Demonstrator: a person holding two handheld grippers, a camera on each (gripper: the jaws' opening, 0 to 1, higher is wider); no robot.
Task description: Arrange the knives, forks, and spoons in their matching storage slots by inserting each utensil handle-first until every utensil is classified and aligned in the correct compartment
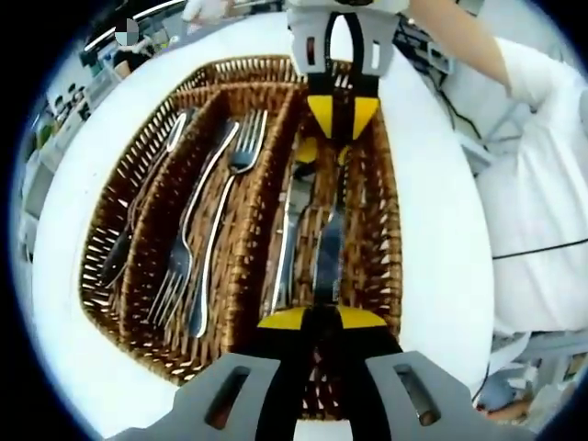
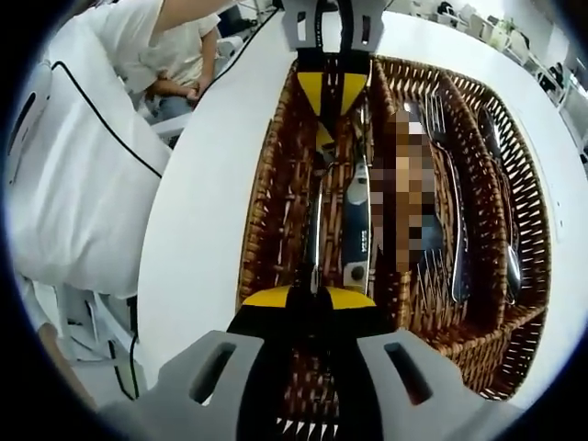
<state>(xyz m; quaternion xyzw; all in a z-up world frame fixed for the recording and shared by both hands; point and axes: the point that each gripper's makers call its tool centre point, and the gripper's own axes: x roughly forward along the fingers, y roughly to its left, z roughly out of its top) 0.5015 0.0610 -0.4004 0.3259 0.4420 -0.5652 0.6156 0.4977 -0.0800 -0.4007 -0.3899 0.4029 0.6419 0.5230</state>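
Steel knife (image 1: 328,248) across woven wicker tray (image 1: 243,276)

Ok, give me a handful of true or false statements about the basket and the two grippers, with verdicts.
1. The wicker basket stands on a white table. True.
2. Two forks lie in the middle compartment. True.
3. The knife is held between the left gripper and right gripper, one at each end. True.
4. The knife hangs over the forks' compartment. False: it is over the compartment with another knife.
5. The basket is round. False: it is rectangular with three long compartments.
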